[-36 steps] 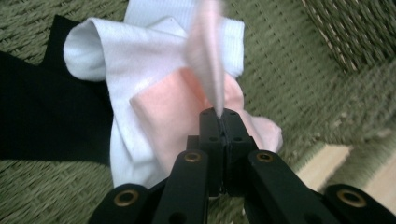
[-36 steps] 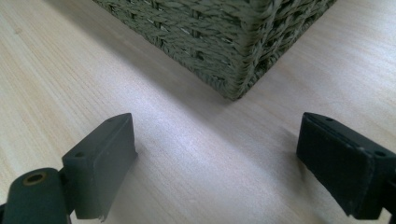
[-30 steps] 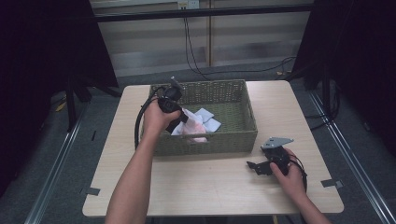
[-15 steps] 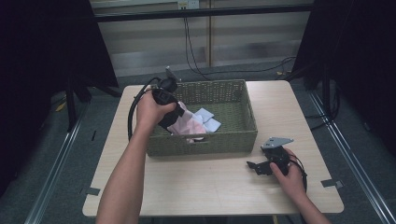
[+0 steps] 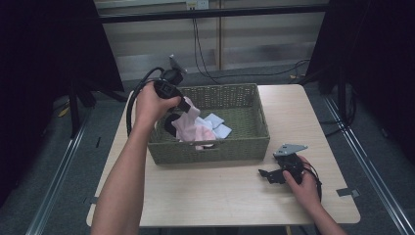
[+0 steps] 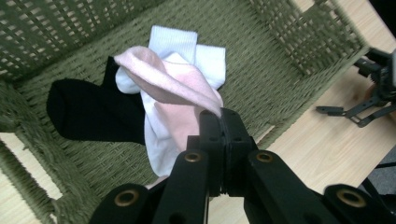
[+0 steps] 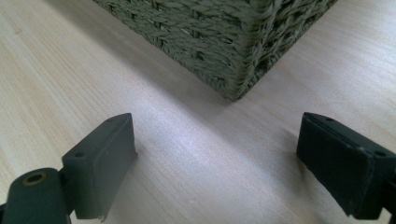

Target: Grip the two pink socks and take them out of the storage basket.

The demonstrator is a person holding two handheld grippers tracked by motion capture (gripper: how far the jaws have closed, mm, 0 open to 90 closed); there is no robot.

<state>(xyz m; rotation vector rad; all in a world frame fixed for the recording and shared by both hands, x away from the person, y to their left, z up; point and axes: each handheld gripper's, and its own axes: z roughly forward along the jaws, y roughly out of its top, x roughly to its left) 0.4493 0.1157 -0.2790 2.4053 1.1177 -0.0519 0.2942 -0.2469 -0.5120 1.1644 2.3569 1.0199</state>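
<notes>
Down at the near edge of the pale wooden table [image 5: 220, 196], the right gripper [image 5: 270, 175] rests low on the wood in the person's right hand [image 5: 304, 182], jaws spread wide with nothing between them. Just ahead of those jaws, in the right gripper view, stands the near corner of the olive-green woven rectangular basket [image 7: 233, 42], apart from both jaw tips.

Further in, over the basket's left end, the left gripper [image 6: 222, 122] is up in the person's left hand [image 5: 149, 103], tilted down into the basket. Its jaws are pressed together on a soft pink sock [image 6: 173, 88], pinched right at the tips, and the sock hangs from them above the basket floor. Beyond and below the jaws lies a white ribbed sock [image 6: 187, 46], partly under the pink one. To the left of the jaws a black sock [image 6: 88, 109] lies flat on the weave. Off to the right of the left gripper, past the basket's wall [image 6: 308, 42], the other gripper sits on the table.
</notes>
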